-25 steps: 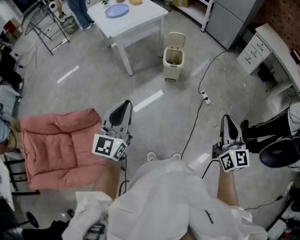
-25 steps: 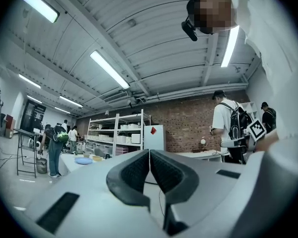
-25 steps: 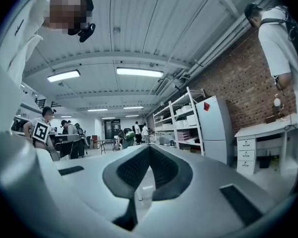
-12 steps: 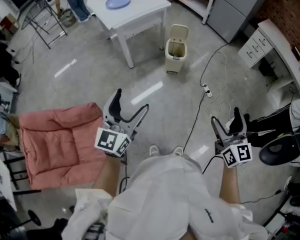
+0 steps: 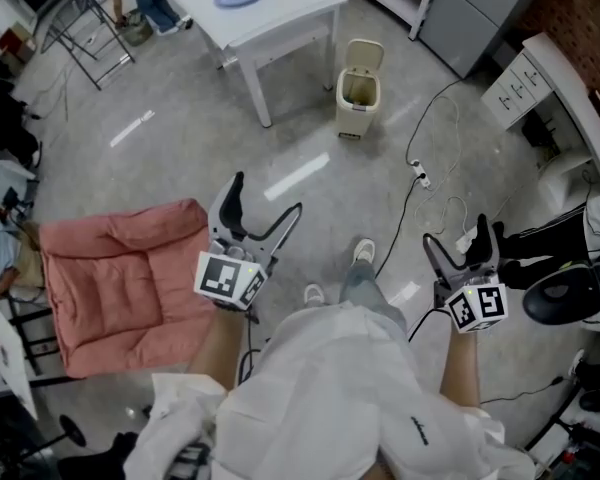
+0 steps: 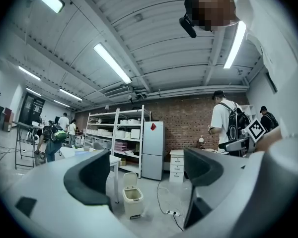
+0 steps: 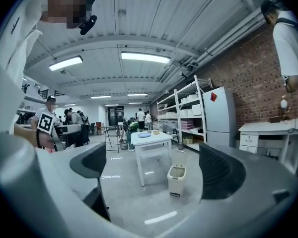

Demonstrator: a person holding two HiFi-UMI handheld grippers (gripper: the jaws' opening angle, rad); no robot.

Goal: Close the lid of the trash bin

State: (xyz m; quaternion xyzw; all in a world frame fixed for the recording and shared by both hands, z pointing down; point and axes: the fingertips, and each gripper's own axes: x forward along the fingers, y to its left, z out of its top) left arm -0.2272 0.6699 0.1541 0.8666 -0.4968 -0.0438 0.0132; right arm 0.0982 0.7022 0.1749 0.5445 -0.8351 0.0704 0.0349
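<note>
A cream trash bin [image 5: 360, 93] stands on the grey floor beside a white table, its lid [image 5: 366, 53] tipped up and the inside open. It is far ahead of both grippers. The bin also shows small between the jaws in the left gripper view [image 6: 132, 198] and the right gripper view [image 7: 177, 179]. My left gripper [image 5: 267, 203] is held low at the left, its jaws opening wide with nothing between them. My right gripper [image 5: 458, 243] is at the right, jaws likewise opening on nothing. Both point roughly level toward the bin.
A white table [image 5: 280, 18] with a blue plate stands left of the bin. A pink cushioned seat [image 5: 120, 283] lies at the left. A cable and power strip [image 5: 420, 178] run across the floor at the right, near white drawers [image 5: 525, 83] and a black chair [image 5: 570, 303]. People stand at the back.
Both grippers went from shut to wide open. The person has stepped toward the bin, one foot now forward, and both grippers moved ahead and a little lower.
</note>
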